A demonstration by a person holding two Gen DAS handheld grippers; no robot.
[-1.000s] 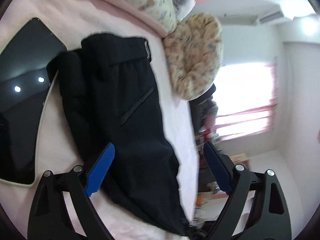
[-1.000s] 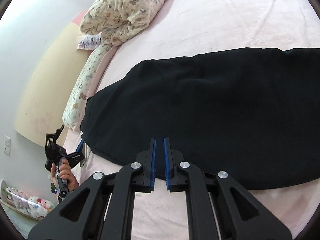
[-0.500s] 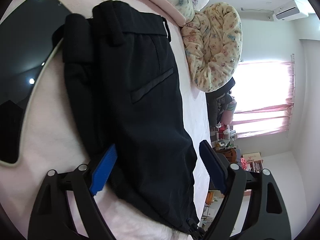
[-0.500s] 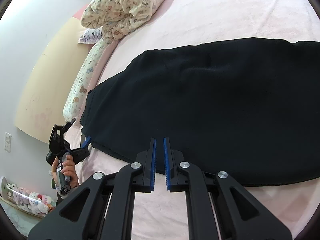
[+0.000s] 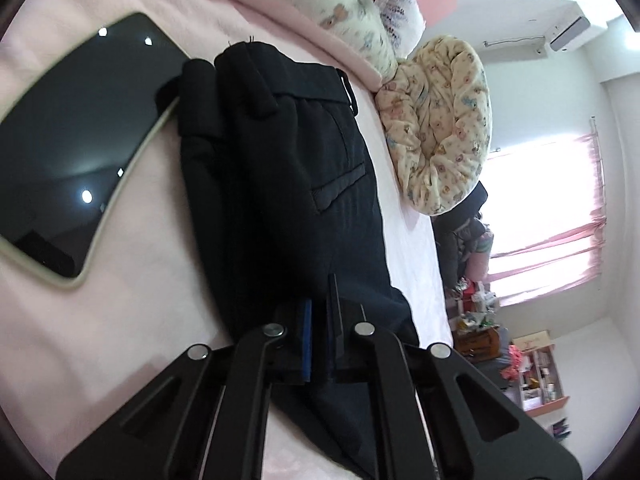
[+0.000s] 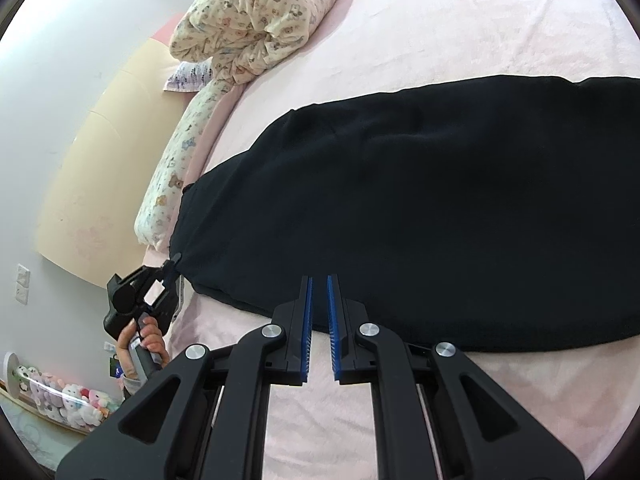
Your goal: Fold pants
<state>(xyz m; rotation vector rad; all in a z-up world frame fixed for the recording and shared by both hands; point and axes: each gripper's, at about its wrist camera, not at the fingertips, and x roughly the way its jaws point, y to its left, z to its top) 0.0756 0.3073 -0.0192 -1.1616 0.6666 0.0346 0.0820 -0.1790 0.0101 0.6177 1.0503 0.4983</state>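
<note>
- Two claws work on one pair of black pants (image 6: 420, 208), which lies stretched across the pink bed (image 6: 460, 28) and fills the middle of the right wrist view, with the waistband toward the upper middle of the left wrist view.
- Left claw (image 5: 320, 320): its jaws have just been closing and now pinch a fold of the pants' cloth near the lower middle of its frame; the blue pads are almost hidden in the dark fabric.
- Right claw (image 6: 319, 328): jaws nearly together with only a thin slit between them, nothing in it; the tips sit at the near edge of the pants, and I cannot tell whether they touch the cloth.
- Risk: the left pinch may have caught only the top layer, so lifting could peel the legs apart and spoil the fold.
- Risk: with the right claw empty, a one-sided pull would likely drag the pants crooked across the bed.
- Risk: a dark tablet (image 5: 76, 152) lies at the left of the left wrist view, its edge tucked under the waistband; tugging the cloth could shift it.
- Risk: the rolled quilt (image 5: 440, 120) at the upper right lies near the pants, so a wide swing could snag it.
</note>
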